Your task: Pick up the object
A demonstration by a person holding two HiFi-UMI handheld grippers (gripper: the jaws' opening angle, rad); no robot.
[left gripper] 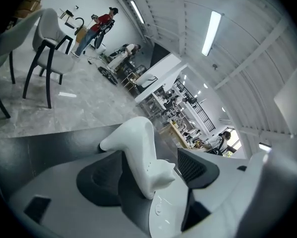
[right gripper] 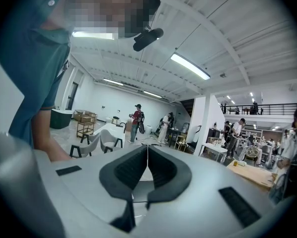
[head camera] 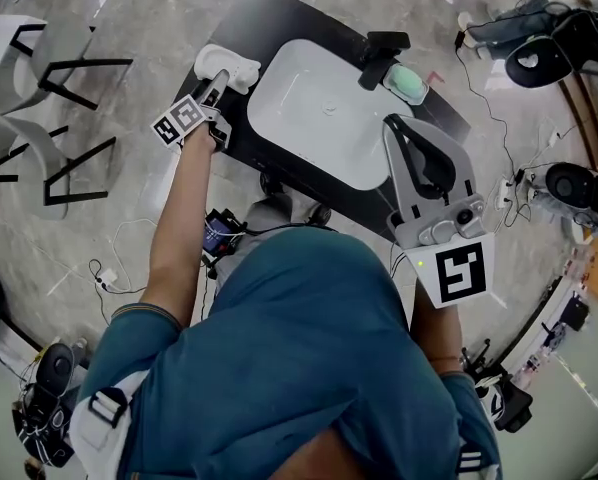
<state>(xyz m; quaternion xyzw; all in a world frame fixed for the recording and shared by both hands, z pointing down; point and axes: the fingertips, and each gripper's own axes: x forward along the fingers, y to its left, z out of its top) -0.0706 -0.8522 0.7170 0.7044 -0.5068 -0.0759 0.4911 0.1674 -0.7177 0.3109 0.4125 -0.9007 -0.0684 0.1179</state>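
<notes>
A white curved object [head camera: 226, 66] lies on the black table [head camera: 279, 13], at the far left corner beside the white basin [head camera: 319, 118]. My left gripper [head camera: 211, 93] reaches down to it. In the left gripper view the object [left gripper: 138, 152] rests on the table between the wide-open jaws of the left gripper [left gripper: 152, 171], close to the left pad, with a clear gap to the right pad [left gripper: 198, 165]. My right gripper [head camera: 404, 128] hovers over the basin's near right edge. In the right gripper view that gripper [right gripper: 147, 170] is shut, pads together, with nothing between them.
A black fixture [head camera: 384, 53] and a pale green thing [head camera: 409, 83] sit at the basin's far right. White chairs [head camera: 39, 58] stand on the floor to the left. Cables and black equipment [head camera: 539, 53] lie on the right. The basin rim [left gripper: 163, 217] is just under the left jaws.
</notes>
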